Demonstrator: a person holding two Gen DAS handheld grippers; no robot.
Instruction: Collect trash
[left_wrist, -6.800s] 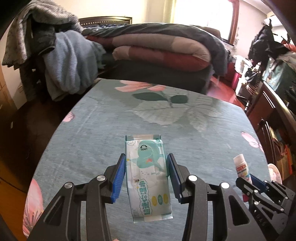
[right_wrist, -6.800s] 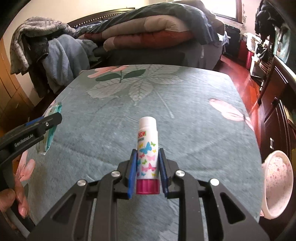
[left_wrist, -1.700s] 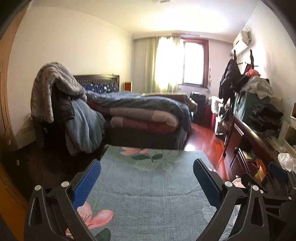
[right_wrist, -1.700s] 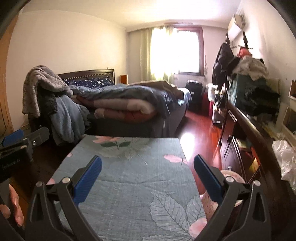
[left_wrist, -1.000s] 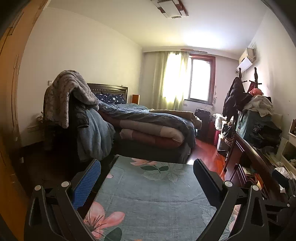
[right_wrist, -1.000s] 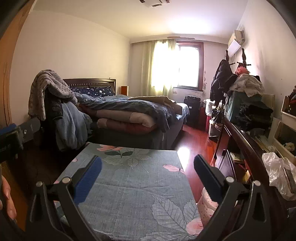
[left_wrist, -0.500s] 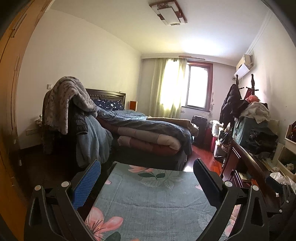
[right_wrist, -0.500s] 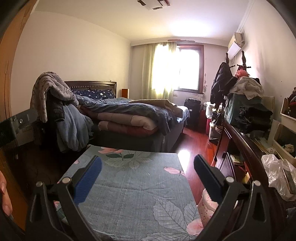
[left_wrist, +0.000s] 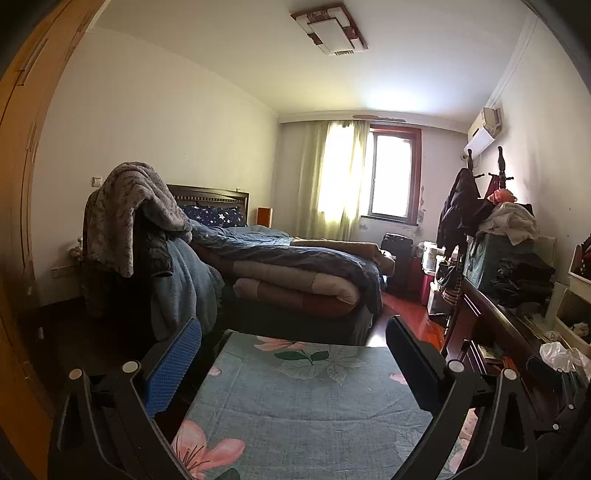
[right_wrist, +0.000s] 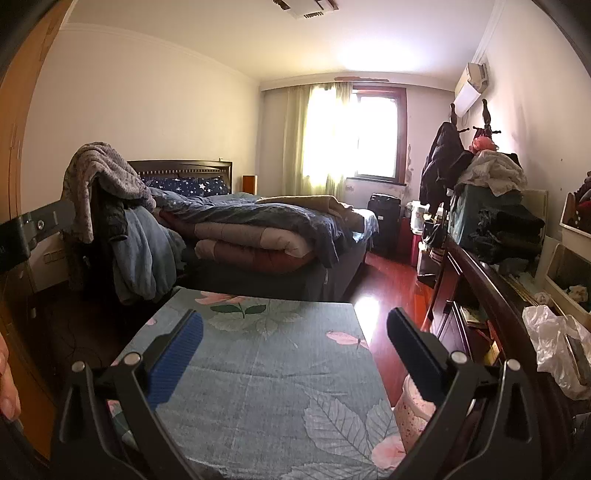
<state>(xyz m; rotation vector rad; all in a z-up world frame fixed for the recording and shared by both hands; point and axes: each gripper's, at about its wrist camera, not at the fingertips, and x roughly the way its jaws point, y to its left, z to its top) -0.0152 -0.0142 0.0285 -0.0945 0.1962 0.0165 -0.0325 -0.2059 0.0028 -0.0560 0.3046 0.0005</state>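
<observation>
Both the left gripper (left_wrist: 293, 345) and right gripper (right_wrist: 295, 338) hold fingers wide apart, empty, above the table (right_wrist: 266, 369).

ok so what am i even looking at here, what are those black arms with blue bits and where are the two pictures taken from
Those black arms are two hand-held grabbing tools, one in each of a person's hands; there is no robot. Each tool carries a wide-angle camera looking forward along its two fingers, which bends the room's edges.

One picture comes from the left tool, the other from the right tool. Both are open, their blue-padded fingers spread wide with nothing between them.

Below them is a table under a blue-green flowered cloth; the part in view shows nothing lying on it. A pink speckled bin stands past the table's right edge. Behind is a bed piled with quilts.
</observation>
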